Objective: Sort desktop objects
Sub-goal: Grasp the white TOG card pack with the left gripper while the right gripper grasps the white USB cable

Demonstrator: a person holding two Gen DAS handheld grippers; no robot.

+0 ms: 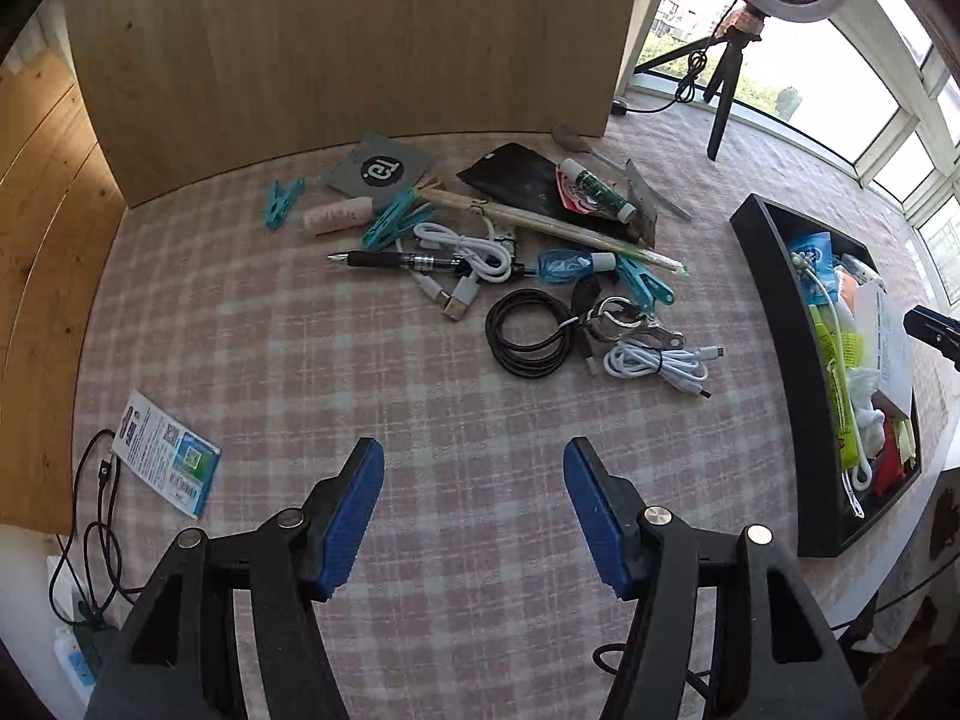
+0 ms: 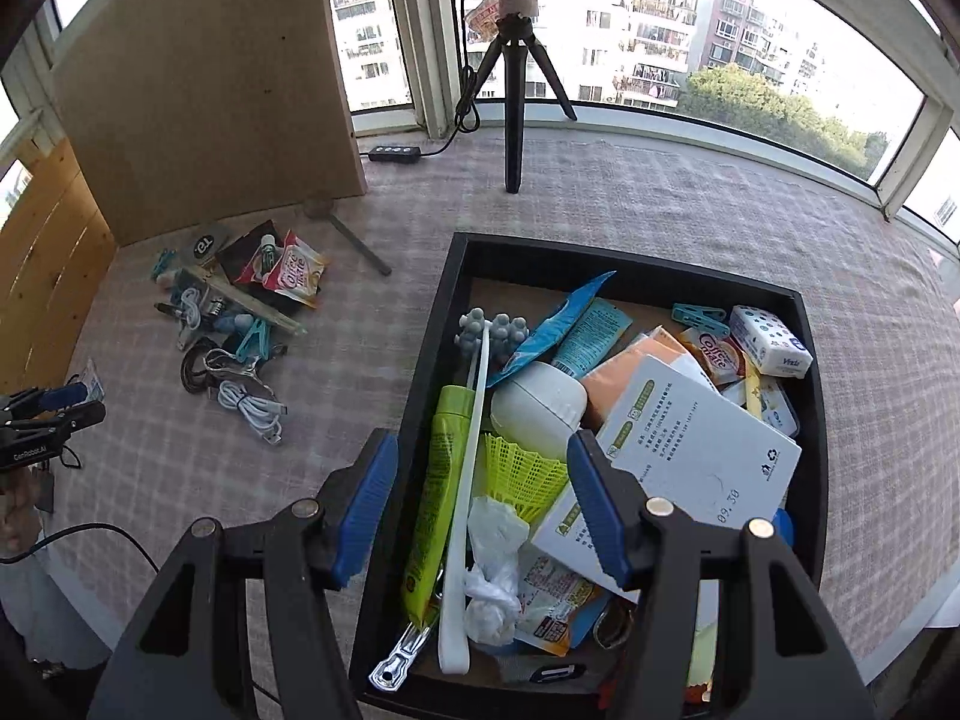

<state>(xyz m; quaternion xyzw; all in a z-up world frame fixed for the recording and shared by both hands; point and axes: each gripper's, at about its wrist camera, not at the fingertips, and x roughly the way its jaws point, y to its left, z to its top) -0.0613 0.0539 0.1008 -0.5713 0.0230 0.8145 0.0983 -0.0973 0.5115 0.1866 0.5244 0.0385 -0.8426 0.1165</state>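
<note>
Left wrist view: we see our left hand-held gripper (image 1: 474,510) spread wide w/ nothing between its blue pads, hovering over bare checked cloth on the bench (image 1: 420,408). Landmark: the black tray (image 1: 774,324), at right. The unsorted pile sits left of the tray, apart from it: white cable (image 1: 660,363) nearest the tray, black coiled cable (image 1: 531,333) just left of that, pen (image 1: 396,259) further left, teal clips (image 1: 282,203) furthest. A printed card (image 1: 165,456) lies alone, well left of the tray, near the bench edge.

Right wrist view: our right hand-held gripper (image 2: 480,510) is also released, holding nothing, poised over the tray's (image 2: 456,276) near-left part. Inside the tray: yellow-green tube (image 2: 435,492), white box (image 2: 696,450), shuttlecock (image 2: 522,471), tissue pack (image 2: 771,341) at the far right corner. The pile stays left of the tray.
</note>
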